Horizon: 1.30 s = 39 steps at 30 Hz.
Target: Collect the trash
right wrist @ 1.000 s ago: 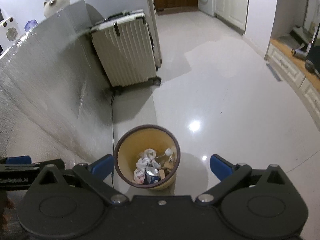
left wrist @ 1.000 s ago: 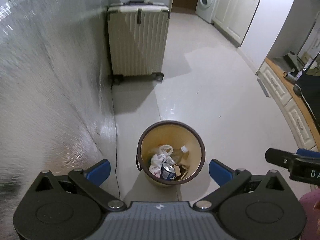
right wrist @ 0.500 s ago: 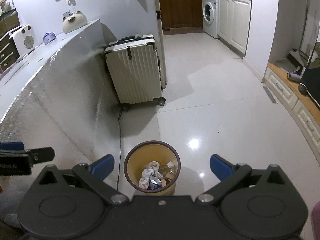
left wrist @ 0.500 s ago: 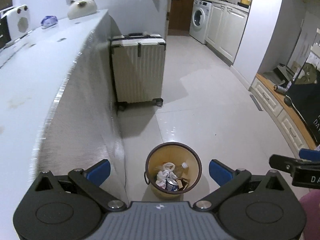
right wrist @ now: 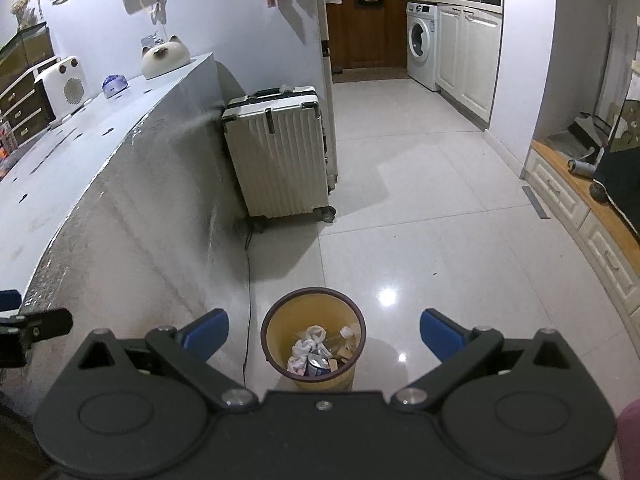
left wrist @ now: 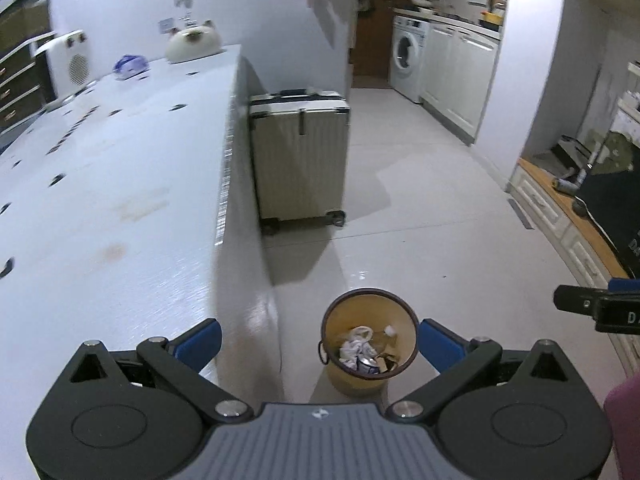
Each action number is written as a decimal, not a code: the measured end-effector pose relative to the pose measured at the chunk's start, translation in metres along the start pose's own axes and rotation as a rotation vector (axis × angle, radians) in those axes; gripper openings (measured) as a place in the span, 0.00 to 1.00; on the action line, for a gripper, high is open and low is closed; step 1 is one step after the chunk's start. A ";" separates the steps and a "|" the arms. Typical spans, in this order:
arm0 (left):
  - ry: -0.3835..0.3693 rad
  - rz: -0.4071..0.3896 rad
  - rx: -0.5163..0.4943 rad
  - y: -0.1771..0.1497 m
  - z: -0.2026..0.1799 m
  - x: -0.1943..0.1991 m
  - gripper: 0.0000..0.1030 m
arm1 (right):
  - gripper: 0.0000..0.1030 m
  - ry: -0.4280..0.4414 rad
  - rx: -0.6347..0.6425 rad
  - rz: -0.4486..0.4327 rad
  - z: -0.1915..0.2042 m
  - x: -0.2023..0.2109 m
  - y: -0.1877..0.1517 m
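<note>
A round yellow waste bin (left wrist: 340, 322) (right wrist: 280, 322) with a dark rim stands on the tiled floor beside the counter. Inside lie crumpled white tissue (left wrist: 354, 344) (right wrist: 304, 346), a can (right wrist: 318, 364) and a plastic bottle (right wrist: 347, 334). My left gripper (left wrist: 318, 344) hangs high above the bin, open, with nothing between its blue pads. My right gripper (right wrist: 323, 334) is likewise high over the bin, open and empty. Each view catches a piece of the other gripper at its edge.
A long grey counter (left wrist: 120, 184) (right wrist: 120, 152) runs along the left, carrying a white heater (right wrist: 64, 88) and a cat-shaped object (right wrist: 164, 56). A cream suitcase (left wrist: 300, 160) (right wrist: 280, 160) stands at its far end. A washing machine (right wrist: 422, 44) and white cabinets (right wrist: 600, 248) line the right.
Both grippers have risen well above the bin, which now looks smaller and lower in view. The countertop has come into sight in the left wrist view. Both stay open.
</note>
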<state>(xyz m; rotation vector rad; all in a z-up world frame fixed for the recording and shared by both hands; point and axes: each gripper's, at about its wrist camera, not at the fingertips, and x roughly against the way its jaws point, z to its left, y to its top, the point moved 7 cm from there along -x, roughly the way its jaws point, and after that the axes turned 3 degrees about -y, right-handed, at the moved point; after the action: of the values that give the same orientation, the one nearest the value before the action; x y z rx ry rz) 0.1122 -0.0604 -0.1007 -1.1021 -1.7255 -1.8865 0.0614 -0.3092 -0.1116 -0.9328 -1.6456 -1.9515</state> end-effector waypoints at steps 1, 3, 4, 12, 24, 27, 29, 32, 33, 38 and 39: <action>0.005 -0.002 0.015 -0.002 0.004 0.003 1.00 | 1.00 0.002 0.003 0.001 0.003 0.002 0.000; 0.009 -0.001 0.032 -0.005 0.012 0.008 1.00 | 1.00 0.008 0.016 0.001 0.008 0.007 0.001; 0.008 0.001 0.036 -0.007 0.014 0.010 1.00 | 1.00 0.008 0.019 0.001 0.010 0.009 0.001; 0.004 0.009 0.083 -0.011 0.026 0.018 1.00 | 1.00 0.010 0.044 -0.003 0.024 0.026 0.003; 0.020 0.025 0.095 -0.021 0.040 0.030 1.00 | 1.00 0.031 0.063 0.014 0.049 0.034 -0.002; 0.029 0.029 0.111 -0.024 0.047 0.031 1.00 | 1.00 0.021 0.063 0.022 0.051 0.034 -0.003; 0.031 0.028 0.118 -0.026 0.050 0.033 1.00 | 1.00 0.016 0.067 0.032 0.054 0.034 -0.006; 0.027 0.029 0.124 -0.029 0.052 0.034 1.00 | 1.00 0.010 0.071 0.043 0.056 0.033 -0.008; 0.027 0.030 0.125 -0.030 0.052 0.035 1.00 | 1.00 0.008 0.071 0.044 0.056 0.033 -0.009; 0.026 0.029 0.120 -0.030 0.051 0.036 1.00 | 1.00 0.003 0.066 0.044 0.056 0.034 -0.011; 0.025 0.029 0.119 -0.030 0.050 0.036 1.00 | 1.00 0.002 0.067 0.043 0.057 0.034 -0.012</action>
<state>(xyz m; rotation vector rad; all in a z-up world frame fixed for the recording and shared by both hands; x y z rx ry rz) 0.0835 0.0019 -0.0970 -1.0488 -1.7741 -1.7487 0.0425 -0.2482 -0.0907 -0.9327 -1.6658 -1.8569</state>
